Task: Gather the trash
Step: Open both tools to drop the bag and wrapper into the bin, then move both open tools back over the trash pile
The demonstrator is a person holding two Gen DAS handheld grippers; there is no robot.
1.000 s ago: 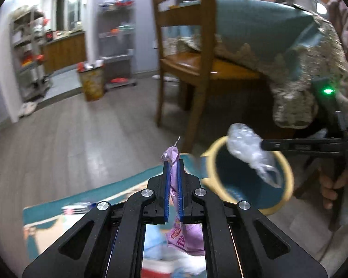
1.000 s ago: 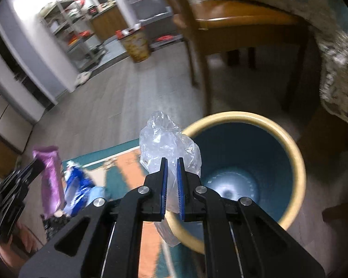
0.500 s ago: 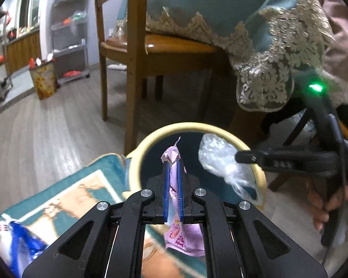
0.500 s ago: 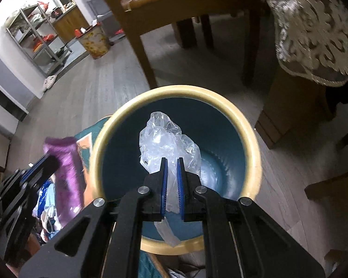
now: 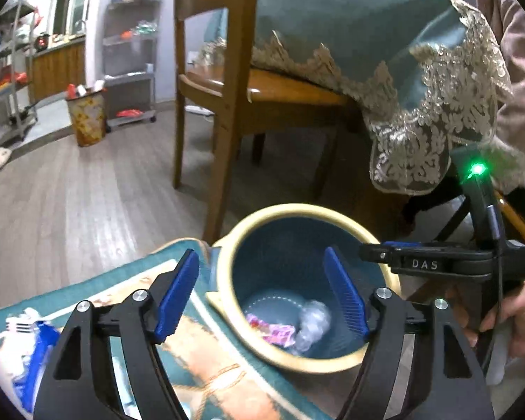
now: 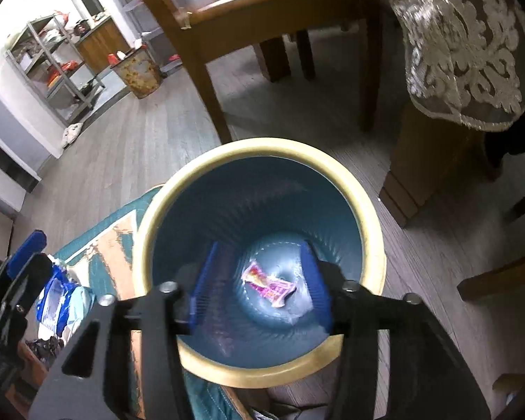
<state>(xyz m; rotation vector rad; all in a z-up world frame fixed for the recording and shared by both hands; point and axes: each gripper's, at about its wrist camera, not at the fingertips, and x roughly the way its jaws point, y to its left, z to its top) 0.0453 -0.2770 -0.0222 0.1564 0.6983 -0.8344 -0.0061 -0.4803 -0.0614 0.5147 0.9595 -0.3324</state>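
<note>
Left tongs [image 5: 262, 290] spread wide, empty, right tongs [image 6: 259, 280] likewise, over yellow-rimmed blue plastic bin [image 6: 367, 217], pink wrapper [image 6: 269, 285] and crumpled clear film [image 5: 311, 322] below, "DAS" lettering.

Mouth of the bin [image 6: 369, 234] stands unobstructed from above; its yellow rim rings a deep blue well, on whose floor lie only a pink wrapper [image 6: 269, 285] and a crumpled clear bag [image 5: 311, 323]. Both grippers hover over the opening with jaws spread: left gripper [image 5: 262, 301] over the near-left rim, right gripper [image 6: 259, 290] centred over the well. Behind the bin, a chair leg [image 5: 224, 161] rises just beside the rim. A lace-edged tablecloth [image 5: 420, 112] overhangs to the right. Left of the bin, a rug [image 5: 206, 378] bears blue packaging [image 6: 56, 301]; open wood floor [image 5: 70, 203] lies beyond.
</note>
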